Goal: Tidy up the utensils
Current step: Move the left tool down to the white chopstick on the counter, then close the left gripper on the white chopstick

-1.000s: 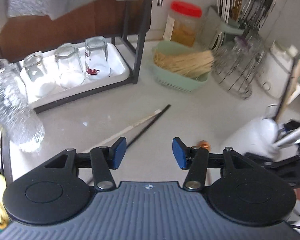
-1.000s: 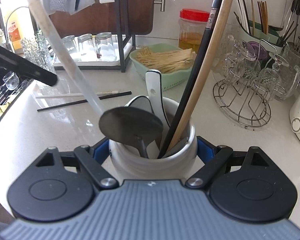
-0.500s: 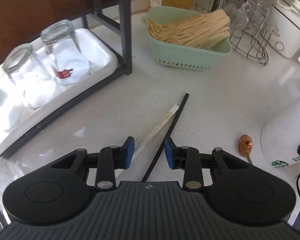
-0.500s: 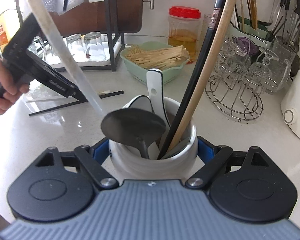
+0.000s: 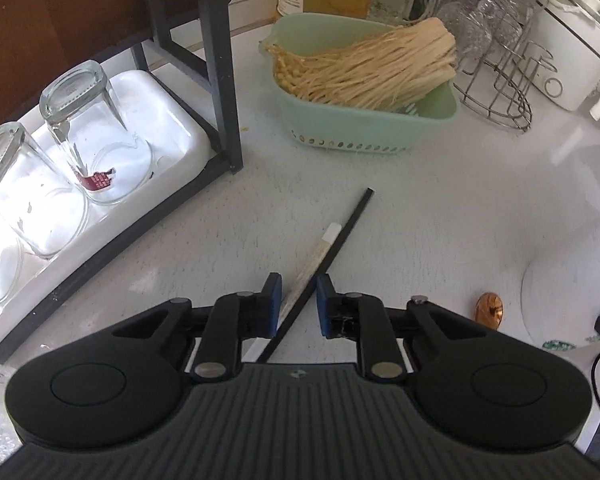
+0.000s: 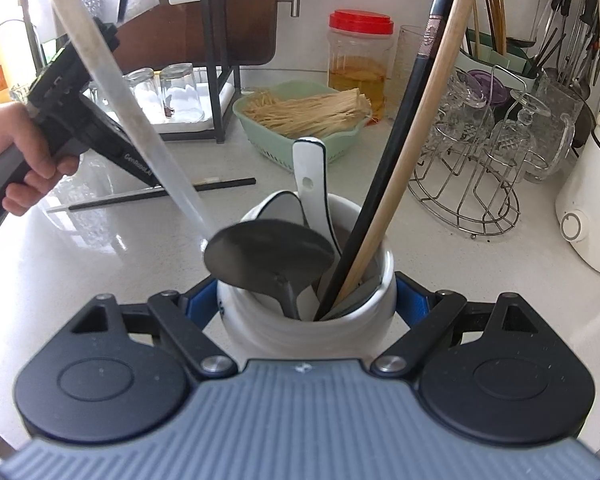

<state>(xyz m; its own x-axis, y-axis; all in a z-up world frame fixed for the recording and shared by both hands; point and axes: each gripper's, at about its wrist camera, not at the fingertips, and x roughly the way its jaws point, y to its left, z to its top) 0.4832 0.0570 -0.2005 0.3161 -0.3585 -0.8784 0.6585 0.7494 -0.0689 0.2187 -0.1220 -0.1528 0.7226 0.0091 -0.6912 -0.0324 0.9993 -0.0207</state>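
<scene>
Left gripper (image 5: 297, 306) is low over the worktop (image 5: 440, 208), pointing steeply down. Its jaws have just been closing and now stand a narrow gap apart, straddling two chopsticks that lie side by side: a black chopstick (image 5: 342, 236) and a pale chopstick (image 5: 320, 250). Both run between the blue pads (image 5: 274, 300); pads are not yet pressing on either, as far as the left wrist view shows. A person's hand (image 6: 24, 160) holds that gripper's handle, seen at the left edge of the right wrist view.

Right gripper (image 6: 306, 304) is clamped on a white utensil holder (image 6: 260, 328), one pad on each side of its wall. The holder stands on the worktop and carries a dark ladle (image 6: 268, 258), a white ceramic spoon (image 6: 312, 184), a long white utensil (image 6: 112, 92) leaning left, a black stick (image 6: 400, 132) and a wooden stick (image 6: 424, 120), both leaning right.

A small copper spoon (image 5: 489, 309) lies on the worktop just left of the holder in the left wrist view.

Towards the back edge: a green basket (image 5: 364, 128) holding pale thin strands, a black rack (image 5: 220, 80) with a white tray (image 5: 172, 128) of upturned glasses (image 5: 88, 128), a red-lidded jar (image 6: 360, 64), a wire glass stand (image 6: 472, 184). White appliance (image 6: 588, 208) near the right edge.
</scene>
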